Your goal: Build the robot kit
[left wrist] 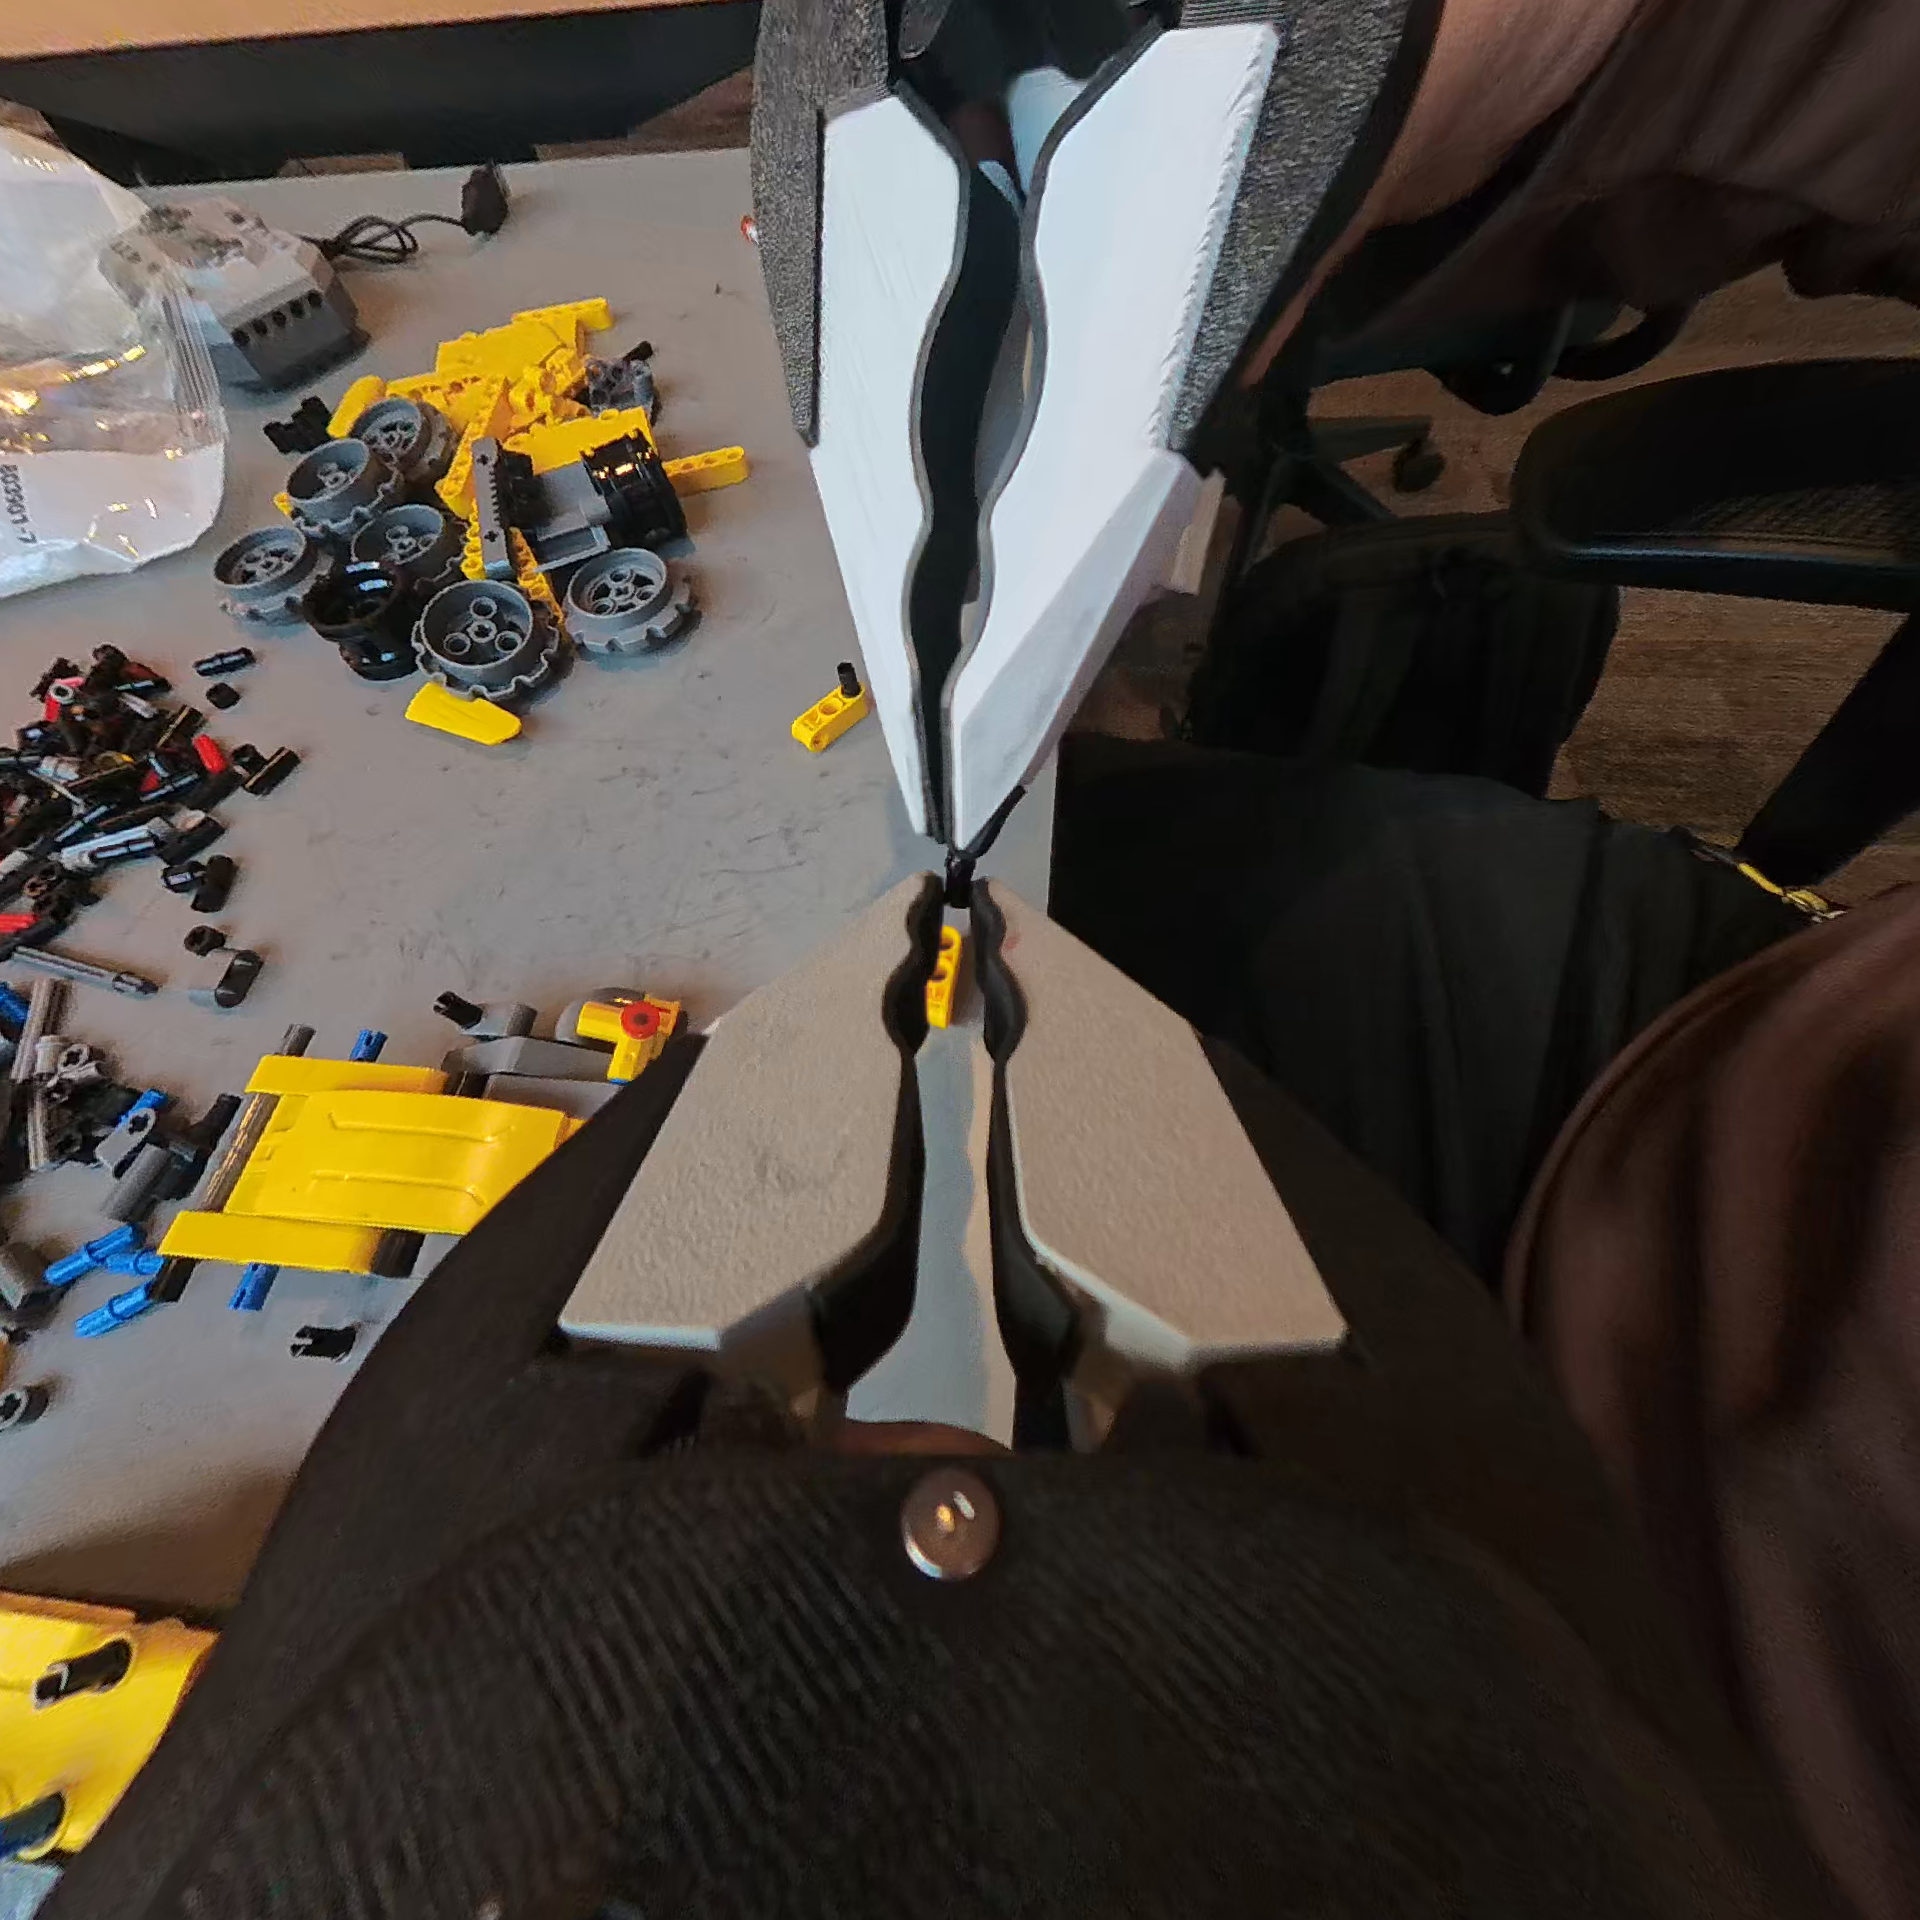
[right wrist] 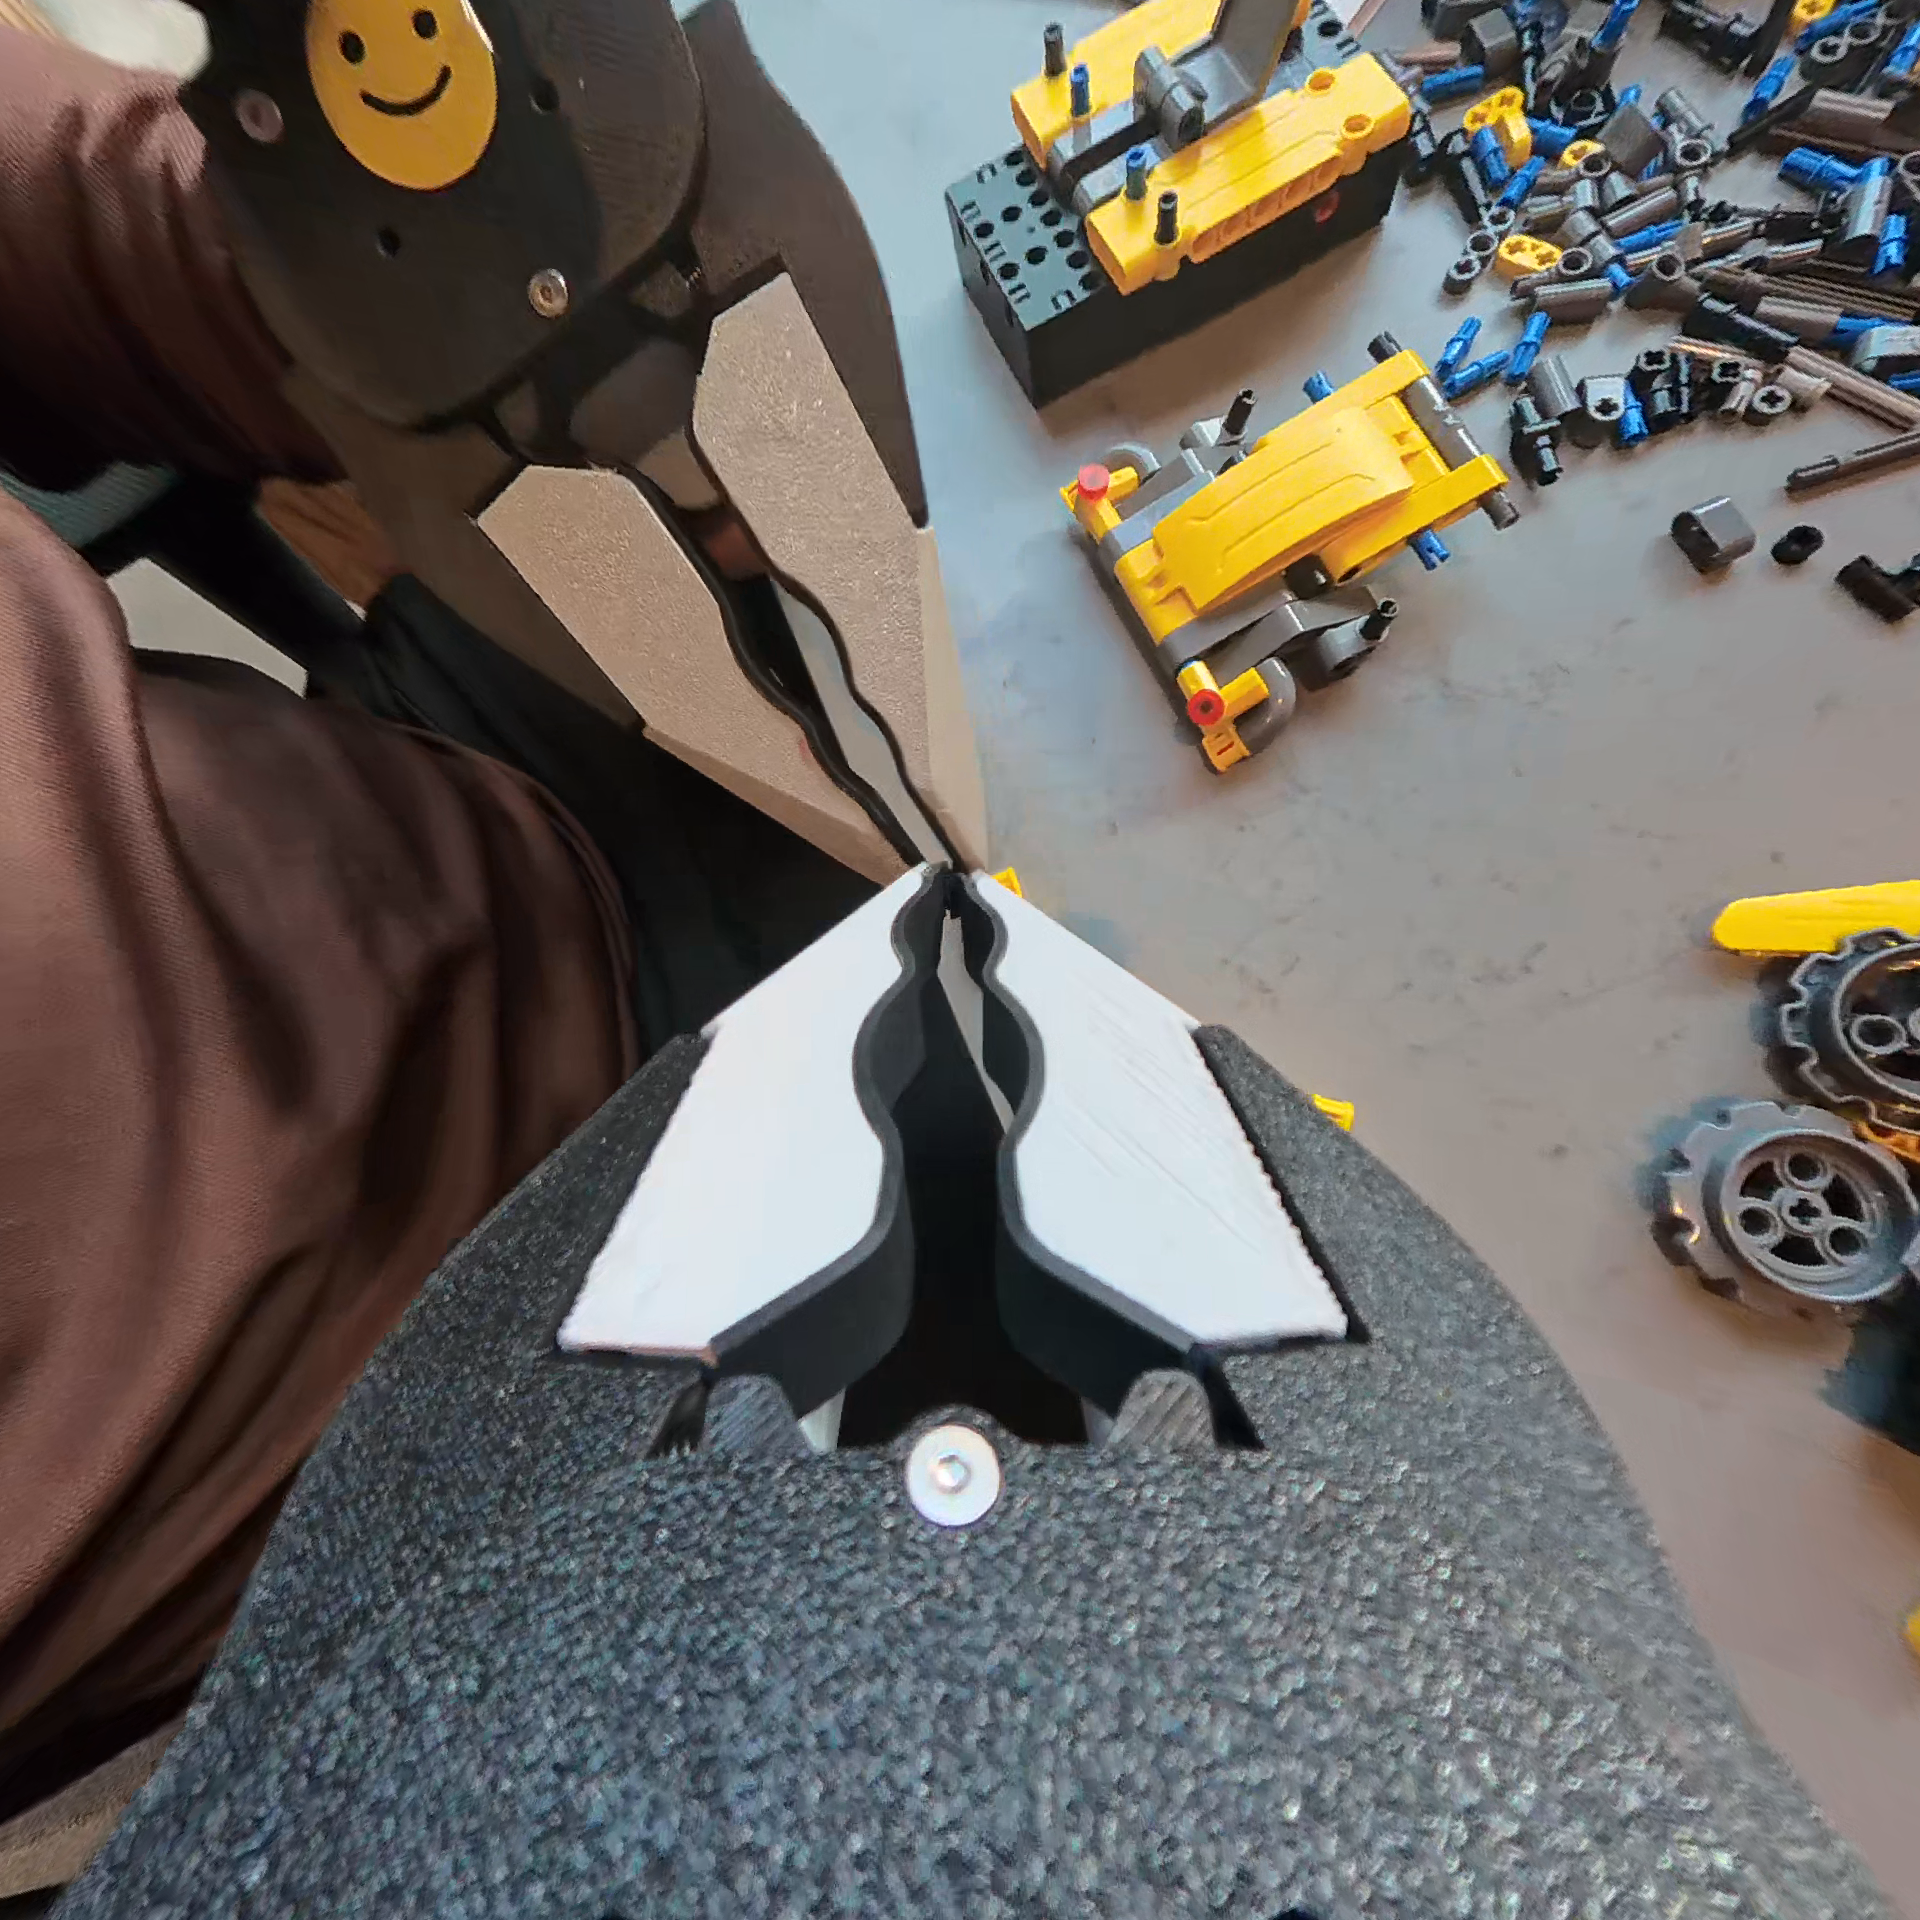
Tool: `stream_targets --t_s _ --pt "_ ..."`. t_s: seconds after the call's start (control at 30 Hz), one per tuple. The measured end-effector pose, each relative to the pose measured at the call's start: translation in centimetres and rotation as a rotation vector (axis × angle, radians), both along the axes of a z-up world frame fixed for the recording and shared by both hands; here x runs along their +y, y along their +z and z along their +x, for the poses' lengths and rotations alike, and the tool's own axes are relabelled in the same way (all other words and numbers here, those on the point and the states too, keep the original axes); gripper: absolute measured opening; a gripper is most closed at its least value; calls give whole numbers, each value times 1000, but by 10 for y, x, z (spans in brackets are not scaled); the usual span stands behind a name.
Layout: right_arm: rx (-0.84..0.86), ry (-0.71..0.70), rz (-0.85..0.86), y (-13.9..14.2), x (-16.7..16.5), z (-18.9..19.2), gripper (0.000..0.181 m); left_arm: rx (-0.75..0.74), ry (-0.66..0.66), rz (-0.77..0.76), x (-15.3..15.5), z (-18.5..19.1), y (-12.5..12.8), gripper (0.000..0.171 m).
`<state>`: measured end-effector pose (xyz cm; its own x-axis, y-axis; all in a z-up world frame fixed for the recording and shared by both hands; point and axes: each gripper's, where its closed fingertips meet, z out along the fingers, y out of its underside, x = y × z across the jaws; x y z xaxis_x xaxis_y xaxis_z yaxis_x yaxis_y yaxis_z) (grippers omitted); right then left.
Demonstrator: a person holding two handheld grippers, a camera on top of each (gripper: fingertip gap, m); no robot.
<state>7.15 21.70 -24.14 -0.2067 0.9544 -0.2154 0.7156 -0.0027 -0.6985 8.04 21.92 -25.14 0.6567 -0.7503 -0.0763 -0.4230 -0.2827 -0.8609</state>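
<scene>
My left gripper (left wrist: 956,896), with grey fingers, is shut on a small yellow beam piece (left wrist: 943,977) that has a black pin (left wrist: 956,869) sticking out past its tips. My right gripper (left wrist: 951,831), with white fingers, comes from above, tip to tip with the left, and is shut on that black pin. Both hang over the edge of the grey table (left wrist: 623,831). In the right wrist view my right gripper (right wrist: 948,896) meets the left gripper (right wrist: 940,857); only a corner of the yellow piece (right wrist: 1006,883) shows.
On the table lie a yellow and grey part-built model (right wrist: 1288,551), a black box with yellow beams (right wrist: 1174,208), grey toothed wheels (left wrist: 416,540), a pile of small pins (left wrist: 94,769) and a plastic bag (left wrist: 83,395). A black chair (left wrist: 1714,499) stands beyond the edge. My two grippers' fingertips are within a few centimetres of each other.
</scene>
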Motion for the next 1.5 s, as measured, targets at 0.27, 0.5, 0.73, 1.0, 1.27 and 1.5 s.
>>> stream_targets --t_s 0.27,0.5,0.73,1.0,1.27,1.5 --pt "250 -119 -192 33 12 -3 0 -162 101 55 5 -2 18 2" --pt "196 -75 -32 20 9 3 7 -179 118 58 5 -5 21 2" --pt "200 -63 -36 20 5 -3 1 -158 129 80 6 -4 21 2" --pt "192 -70 -47 17 5 -7 1 -152 150 82 7 -6 19 2" --pt "92 -83 12 1 12 -5 0 -123 146 -27 6 -17 6 16" --pt "-42 -48 89 -27 11 3 0 28 56 -152 3 -15 -22 22"
